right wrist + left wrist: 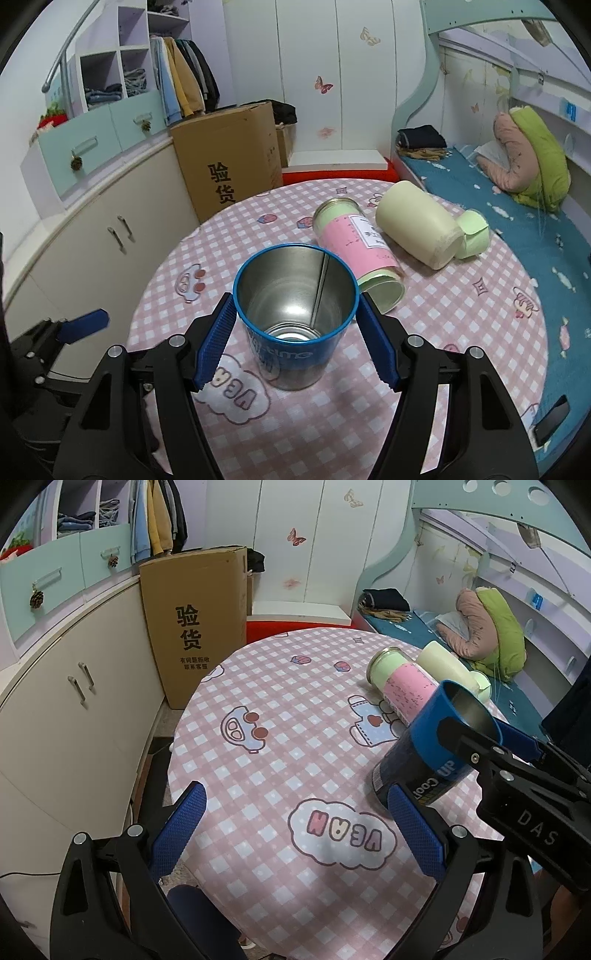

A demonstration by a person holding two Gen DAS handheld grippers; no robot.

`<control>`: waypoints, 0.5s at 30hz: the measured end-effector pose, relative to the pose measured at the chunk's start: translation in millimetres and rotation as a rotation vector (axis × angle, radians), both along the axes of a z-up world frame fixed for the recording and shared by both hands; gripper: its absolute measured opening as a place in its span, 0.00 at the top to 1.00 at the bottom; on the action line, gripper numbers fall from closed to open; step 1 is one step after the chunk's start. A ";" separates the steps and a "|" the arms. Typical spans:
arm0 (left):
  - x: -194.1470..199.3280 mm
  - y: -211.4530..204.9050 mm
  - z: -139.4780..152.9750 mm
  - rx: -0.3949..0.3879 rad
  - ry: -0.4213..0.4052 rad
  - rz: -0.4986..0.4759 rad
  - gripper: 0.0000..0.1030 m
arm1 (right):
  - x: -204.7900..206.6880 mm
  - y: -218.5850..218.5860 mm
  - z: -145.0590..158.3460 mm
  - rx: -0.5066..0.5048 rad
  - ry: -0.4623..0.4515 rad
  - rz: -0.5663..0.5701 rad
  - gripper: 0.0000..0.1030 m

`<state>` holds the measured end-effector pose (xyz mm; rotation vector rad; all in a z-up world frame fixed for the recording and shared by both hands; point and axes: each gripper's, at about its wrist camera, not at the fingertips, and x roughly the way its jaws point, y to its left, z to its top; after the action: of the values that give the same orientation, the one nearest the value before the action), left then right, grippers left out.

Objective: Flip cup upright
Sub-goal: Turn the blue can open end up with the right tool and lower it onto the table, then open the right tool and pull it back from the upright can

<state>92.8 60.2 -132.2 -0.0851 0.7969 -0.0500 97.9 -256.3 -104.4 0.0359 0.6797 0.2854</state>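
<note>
A blue metal cup (295, 317) with a shiny inside is held mouth-up and tilted, just above the round table. My right gripper (297, 332) is shut on it, one blue pad on each side near the rim. In the left wrist view the cup (424, 760) leans at the right, gripped by the right gripper (476, 734). My left gripper (295, 834) is open and empty, over the table's near side, left of the cup.
A pink-and-green can (354, 251) and a cream bottle with a green cap (421, 225) lie on their sides behind the cup. The table has a pink checked cloth (280, 746). A cardboard box (195, 624) and cabinets stand left; a bed (517, 206) lies right.
</note>
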 end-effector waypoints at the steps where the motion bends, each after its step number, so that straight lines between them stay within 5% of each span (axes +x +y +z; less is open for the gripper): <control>1: -1.0 -1.0 0.3 0.002 -0.001 -0.001 0.08 | -1.1 -0.2 1.6 0.005 -0.003 0.001 0.33; 15: -12.2 -15.8 11.6 0.023 -0.027 -0.015 0.08 | -9.2 -14.4 16.6 0.038 -0.020 -0.013 0.21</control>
<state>80.6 44.4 -120.6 -0.0568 0.7714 -0.0565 88.7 -270.7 -87.8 0.0736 0.6536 0.2864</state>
